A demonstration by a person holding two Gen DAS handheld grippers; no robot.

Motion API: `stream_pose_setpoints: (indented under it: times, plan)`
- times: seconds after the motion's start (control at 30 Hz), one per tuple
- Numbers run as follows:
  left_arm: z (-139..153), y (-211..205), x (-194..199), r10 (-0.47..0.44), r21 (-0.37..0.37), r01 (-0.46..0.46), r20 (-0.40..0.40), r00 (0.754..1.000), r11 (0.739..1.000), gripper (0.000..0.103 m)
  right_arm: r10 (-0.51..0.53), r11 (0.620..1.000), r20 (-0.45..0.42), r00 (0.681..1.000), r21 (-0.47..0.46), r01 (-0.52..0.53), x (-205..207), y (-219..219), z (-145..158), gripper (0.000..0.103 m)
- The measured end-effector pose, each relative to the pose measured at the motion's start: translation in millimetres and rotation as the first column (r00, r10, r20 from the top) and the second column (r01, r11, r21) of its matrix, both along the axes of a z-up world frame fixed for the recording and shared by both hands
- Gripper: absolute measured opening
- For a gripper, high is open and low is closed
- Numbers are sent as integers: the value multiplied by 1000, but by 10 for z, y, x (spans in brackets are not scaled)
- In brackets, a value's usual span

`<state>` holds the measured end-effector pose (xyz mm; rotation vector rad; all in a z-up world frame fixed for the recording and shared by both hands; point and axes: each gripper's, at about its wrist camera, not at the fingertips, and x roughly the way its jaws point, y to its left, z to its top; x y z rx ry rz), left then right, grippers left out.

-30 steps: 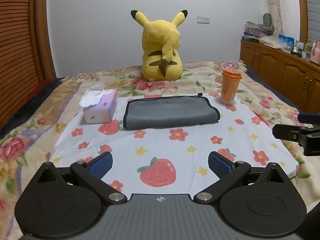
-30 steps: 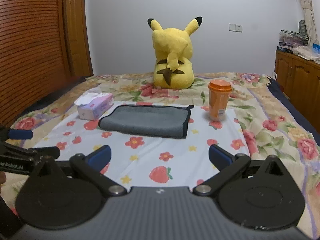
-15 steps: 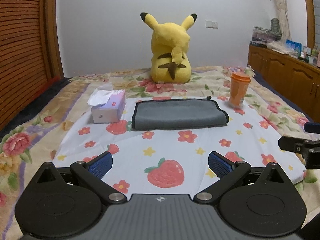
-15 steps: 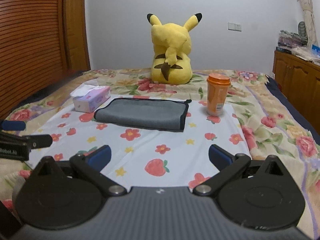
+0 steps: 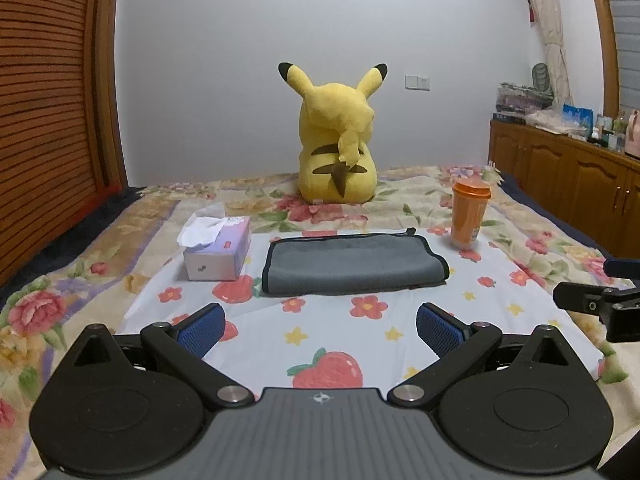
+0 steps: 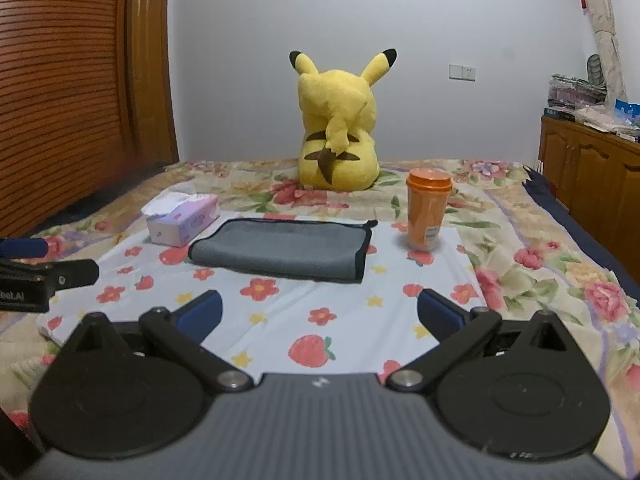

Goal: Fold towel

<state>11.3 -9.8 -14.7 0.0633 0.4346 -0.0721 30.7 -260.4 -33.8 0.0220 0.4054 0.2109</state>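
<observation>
A grey towel with black trim lies folded flat on a white flower-print cloth on the bed; it also shows in the right wrist view. My left gripper is open and empty, held above the cloth's near part, well short of the towel. My right gripper is open and empty, also short of the towel. Each gripper shows at the edge of the other's view, the right one and the left one.
A tissue box sits left of the towel and an orange lidded cup right of it. A yellow Pikachu plush sits behind. A wooden cabinet stands at the right, a slatted wooden door at the left.
Both grippers have drawn back and lowered a little, so the towel looks farther off. Both stay open and empty. The towel has not moved.
</observation>
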Motion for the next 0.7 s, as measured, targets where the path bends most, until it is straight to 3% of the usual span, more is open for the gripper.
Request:
stream_pose_setpoints:
  times: [0.7]
  plan:
    - [79,21,-65,17,-1,-17,79,997,1000,103,-38,999,83,996,32,35,-74,-98,66,103]
